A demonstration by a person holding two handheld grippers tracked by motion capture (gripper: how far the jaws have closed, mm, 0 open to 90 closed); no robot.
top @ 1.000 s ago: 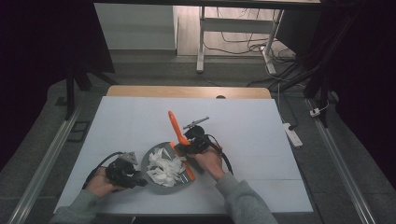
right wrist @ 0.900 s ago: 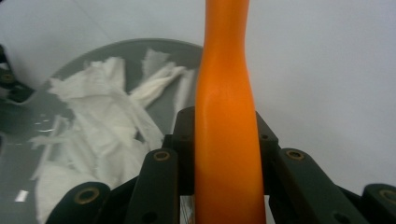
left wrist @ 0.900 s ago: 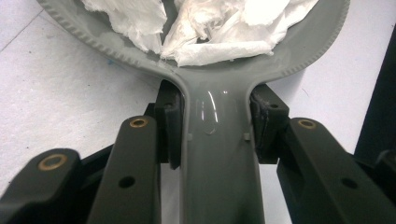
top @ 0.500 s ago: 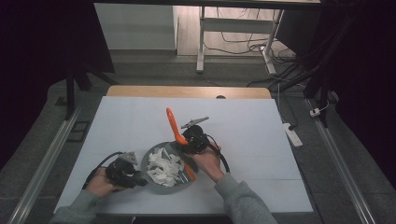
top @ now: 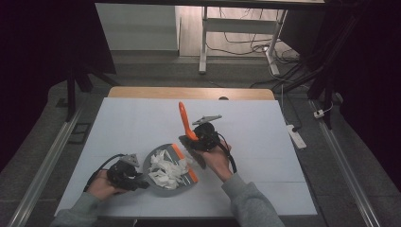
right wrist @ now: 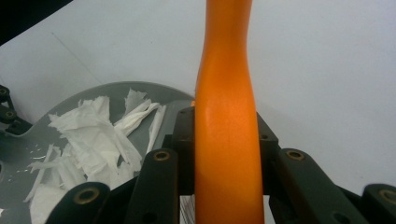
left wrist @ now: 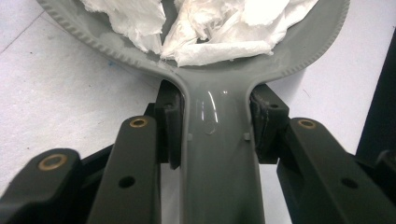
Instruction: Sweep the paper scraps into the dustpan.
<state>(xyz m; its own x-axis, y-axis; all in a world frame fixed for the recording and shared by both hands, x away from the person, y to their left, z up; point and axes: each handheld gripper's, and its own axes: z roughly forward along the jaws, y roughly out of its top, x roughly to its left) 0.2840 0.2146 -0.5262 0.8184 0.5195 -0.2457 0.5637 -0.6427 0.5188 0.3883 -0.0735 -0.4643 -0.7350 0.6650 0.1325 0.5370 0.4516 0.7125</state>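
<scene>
Dark room surrounding, white table point(top: 265, 142) lying lit under the high view, cables and a desk frame showing on the floor beyond its far edge.

High view: left gripper point(top: 138, 180) lying low at the near left of the table, clamping the handle of a grey dustpan point(top: 163, 189). Pan spreading away from that gripper's jaws toward the right, holding a heap of torn white paper scraps point(top: 165, 169); orange strip point(top: 184, 163) running along the pan's right rim. Right gripper point(top: 195, 138) sitting just beyond the pan's far right edge, grasping an orange brush handle point(top: 183, 116). Handle rising steeply up and away from that gripper, leaning slightly left. Brush head not clearly readable here.

Left gripper view: both pads of the left gripper point(left wrist: 212, 123) pressing on the narrow neck of the dustpan point(left wrist: 219, 154), one on each side, clenched tight. Pan bowl widening straight ahead of the jaws, paper scraps point(left wrist: 210, 28) piled just past the neck. Table point(left wrist: 56, 93) showing to either side.

Right gripper view: right gripper point(right wrist: 225, 140) closing on the brush handle point(right wrist: 225, 93), pads touching both flanks. Handle running straight up between the jaws and out past the top edge. Dustpan point(right wrist: 70, 100) lying ahead and to the left of the jaws, paper scraps point(right wrist: 93, 140) resting inside. Table point(right wrist: 327, 70) stretching ahead and right.
</scene>
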